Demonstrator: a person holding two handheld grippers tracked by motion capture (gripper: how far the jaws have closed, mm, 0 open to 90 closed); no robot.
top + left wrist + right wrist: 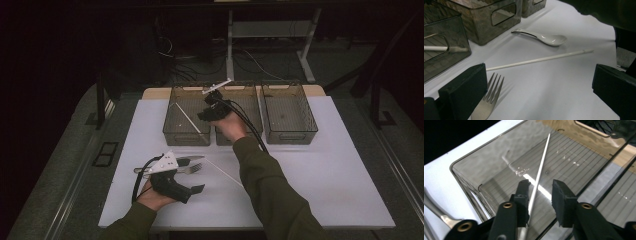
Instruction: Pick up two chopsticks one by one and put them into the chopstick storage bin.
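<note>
The white desk [320,175] has three see-through bins in a row. The left bin [176,131] has one white chopstick [541,167] lying slanted in it. The right gripper [540,195] is over that bin, part open; the stick sits between its jaws, not squeezed. The left gripper [536,87] is wide open near a fork [489,100], another chopstick [539,59] and a white spoon [546,38] on the desk.
</note>
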